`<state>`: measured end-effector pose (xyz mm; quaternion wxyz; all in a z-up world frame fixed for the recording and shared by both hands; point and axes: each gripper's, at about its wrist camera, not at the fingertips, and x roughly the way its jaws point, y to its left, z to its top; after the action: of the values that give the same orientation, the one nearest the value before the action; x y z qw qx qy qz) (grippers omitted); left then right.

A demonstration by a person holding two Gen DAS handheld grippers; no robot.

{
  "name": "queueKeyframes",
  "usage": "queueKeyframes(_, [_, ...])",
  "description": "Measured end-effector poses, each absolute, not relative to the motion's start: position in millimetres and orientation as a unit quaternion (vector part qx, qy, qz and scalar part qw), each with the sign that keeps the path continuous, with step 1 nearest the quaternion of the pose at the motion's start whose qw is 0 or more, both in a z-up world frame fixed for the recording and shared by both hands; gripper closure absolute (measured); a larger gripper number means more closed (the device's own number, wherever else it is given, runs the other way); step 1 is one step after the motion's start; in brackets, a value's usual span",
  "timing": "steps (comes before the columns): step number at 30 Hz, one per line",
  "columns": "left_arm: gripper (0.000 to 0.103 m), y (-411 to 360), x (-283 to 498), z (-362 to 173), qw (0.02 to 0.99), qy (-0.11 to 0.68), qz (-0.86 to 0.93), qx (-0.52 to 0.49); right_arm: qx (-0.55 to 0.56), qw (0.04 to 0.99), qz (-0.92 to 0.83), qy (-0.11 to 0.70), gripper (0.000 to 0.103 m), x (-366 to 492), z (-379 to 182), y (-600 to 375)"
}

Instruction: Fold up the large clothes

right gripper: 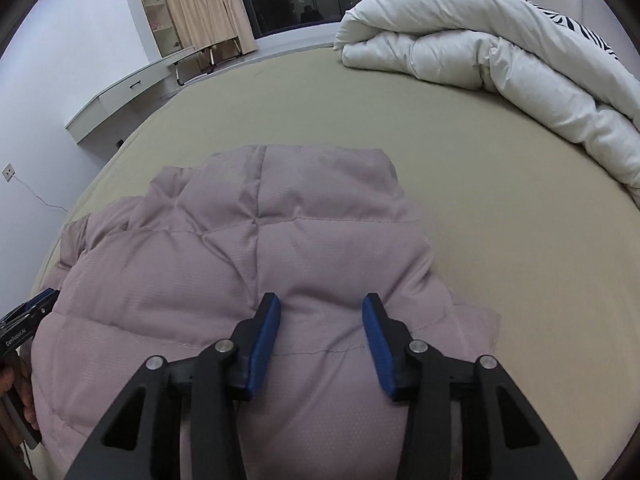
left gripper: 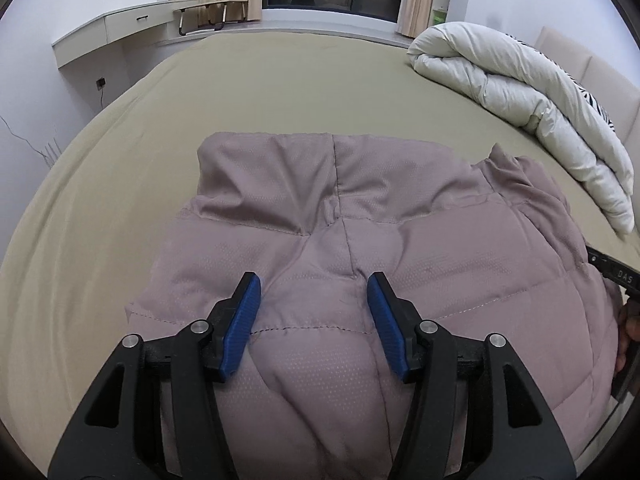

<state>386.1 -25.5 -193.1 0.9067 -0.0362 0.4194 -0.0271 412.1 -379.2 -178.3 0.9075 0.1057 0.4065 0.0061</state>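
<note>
Both hand-held grippers, left [left gripper: 314, 294] and right [right gripper: 321, 312], parted, empty, above mauve quilted jacket [left gripper: 360, 248]

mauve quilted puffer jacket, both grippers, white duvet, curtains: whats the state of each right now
mauve quilted puffer jacket: lying folded on the olive bed sheet, not gripped
left gripper: open, hovering over the jacket
right gripper: open, nothing between its pads
white duvet: rolled up at the bed's far right
beige curtains: drawn aside, dark window showing
</note>
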Motion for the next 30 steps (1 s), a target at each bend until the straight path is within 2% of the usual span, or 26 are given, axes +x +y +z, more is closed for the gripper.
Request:
queueKeyframes(8, [0.047,-11,395,-217,0.907,0.414,-0.039,-0.072,0.173,0.902,0.025,0.394,0.057,424,-201,-404])
queueKeyframes(30, [0.047,5,398,-234,0.908,0.398,-0.06,-0.121,0.226,0.902,0.037,0.366,0.06,421,-213,-419])
